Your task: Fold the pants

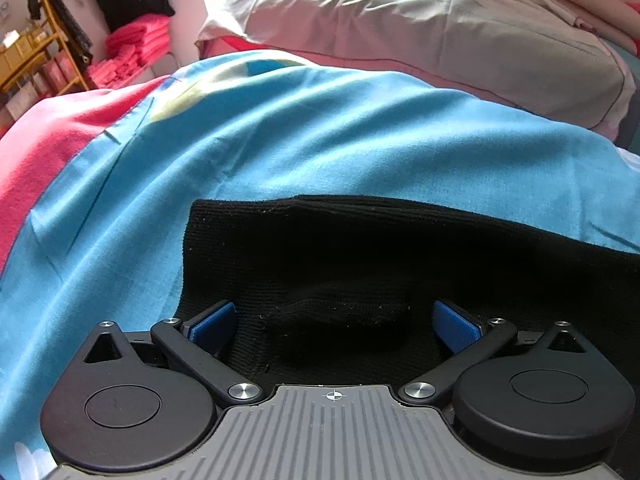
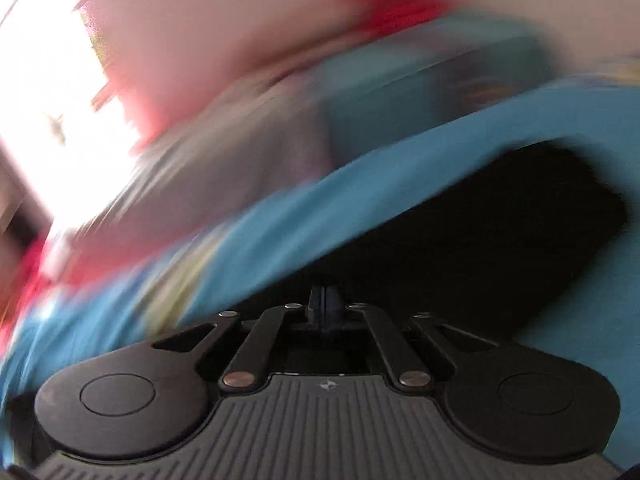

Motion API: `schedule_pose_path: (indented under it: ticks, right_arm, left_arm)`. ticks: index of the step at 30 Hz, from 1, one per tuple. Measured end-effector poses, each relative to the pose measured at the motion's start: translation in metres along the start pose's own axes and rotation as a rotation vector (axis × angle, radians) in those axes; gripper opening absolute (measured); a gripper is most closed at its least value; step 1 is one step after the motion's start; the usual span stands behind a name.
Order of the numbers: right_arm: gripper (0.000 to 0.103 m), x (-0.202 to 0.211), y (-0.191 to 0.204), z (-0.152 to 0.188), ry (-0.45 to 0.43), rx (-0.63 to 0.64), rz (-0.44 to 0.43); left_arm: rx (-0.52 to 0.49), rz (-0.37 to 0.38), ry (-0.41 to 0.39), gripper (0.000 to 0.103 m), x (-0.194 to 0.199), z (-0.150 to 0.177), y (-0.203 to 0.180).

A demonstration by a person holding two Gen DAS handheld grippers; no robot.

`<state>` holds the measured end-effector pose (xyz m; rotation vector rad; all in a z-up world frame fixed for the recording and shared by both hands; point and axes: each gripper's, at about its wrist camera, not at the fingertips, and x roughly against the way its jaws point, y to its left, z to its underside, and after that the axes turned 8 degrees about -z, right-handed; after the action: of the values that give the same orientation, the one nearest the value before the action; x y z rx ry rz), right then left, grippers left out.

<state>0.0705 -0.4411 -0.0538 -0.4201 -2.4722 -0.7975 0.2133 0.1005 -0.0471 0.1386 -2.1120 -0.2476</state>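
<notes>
Between the spread blue pads of the left gripper (image 1: pixel 334 326) lies a raised bump of the black pants (image 1: pixel 360 248), which rest flat on the blue bedsheet (image 1: pixel 280 140); its jaws stand wide and hold nothing; the right gripper (image 2: pixel 325 306) has its fingers pressed together, whether on cloth I cannot tell, its view being smeared. Closing the left on that bump alone would likely catch one layer and skew the fold; a fast right hand could drag the cloth askew. Ahead of the left, the pants' far edge runs straight, with bare sheet beyond up to the grey pillow (image 1: pixel 460 44); left of it, the side edge is near, sheet open past it.
</notes>
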Motion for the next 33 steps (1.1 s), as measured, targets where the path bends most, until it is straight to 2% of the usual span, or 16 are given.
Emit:
schedule_pose_path:
  ticks: [2, 4, 6, 9, 11, 17, 19, 21, 24, 25, 26, 27, 28, 29, 31, 33]
  right_arm:
    - [0.044, 0.026, -0.018, -0.009, -0.051, -0.077, 0.048]
    - [0.045, 0.052, -0.031, -0.008, -0.019, -0.146, 0.027]
    - [0.070, 0.066, -0.038, 0.000, 0.027, -0.205, 0.038]
    - [0.074, 0.050, -0.046, 0.006, 0.126, -0.266, 0.031]
    - [0.082, 0.038, -0.047, 0.006, 0.084, -0.235, -0.014]
    - [0.083, 0.003, -0.045, -0.009, -0.001, -0.130, -0.063]
    - [0.082, -0.002, -0.048, -0.012, -0.041, -0.150, -0.086]
    - [0.082, -0.003, -0.043, -0.011, -0.061, -0.184, -0.063]
    - [0.082, -0.006, -0.019, 0.004, -0.034, -0.038, -0.038]
    - [0.081, -0.004, -0.015, 0.009, -0.030, 0.021, -0.025]
    - [0.072, -0.004, -0.013, 0.010, -0.032, 0.058, -0.007]
    - [0.053, -0.007, -0.014, 0.010, -0.043, 0.067, 0.018]
    - [0.041, -0.009, -0.018, 0.007, -0.058, 0.051, 0.055]
    - [0.034, -0.010, -0.022, 0.003, -0.059, 0.026, 0.074]
    - [0.028, -0.013, -0.017, -0.003, -0.036, 0.031, 0.103]
    - [0.024, -0.012, 0.008, -0.002, -0.036, 0.164, 0.172]
  left_arm:
    - [-0.001, -0.005, 0.004, 0.103, 0.000, -0.001, -0.001]
    - [0.003, -0.005, 0.011, 0.103, 0.000, -0.002, -0.001]
    - [0.003, -0.008, 0.015, 0.103, -0.001, -0.002, -0.001]
    - [0.003, -0.014, 0.022, 0.103, -0.002, -0.004, -0.003]
    - [0.000, -0.022, 0.023, 0.103, -0.001, -0.004, -0.004]
    - [-0.014, -0.052, 0.020, 0.103, 0.002, -0.005, -0.009]
    - [-0.012, -0.052, 0.018, 0.103, 0.001, -0.004, -0.009]
    - [-0.005, -0.049, 0.021, 0.103, 0.001, -0.004, -0.008]
    - [-0.004, -0.044, 0.022, 0.103, 0.001, -0.004, -0.007]
    - [-0.006, -0.043, 0.021, 0.103, 0.002, -0.004, -0.007]
    - [-0.007, -0.041, 0.020, 0.103, 0.002, -0.004, -0.007]
    - [-0.009, -0.039, 0.018, 0.103, 0.001, -0.004, -0.007]
    - [-0.009, -0.036, 0.017, 0.103, 0.001, -0.004, -0.007]
    - [-0.010, -0.034, 0.015, 0.103, 0.001, -0.004, -0.006]
    - [-0.012, -0.032, 0.012, 0.103, 0.001, -0.003, -0.006]
    - [-0.011, -0.032, 0.015, 0.103, 0.003, -0.004, -0.005]
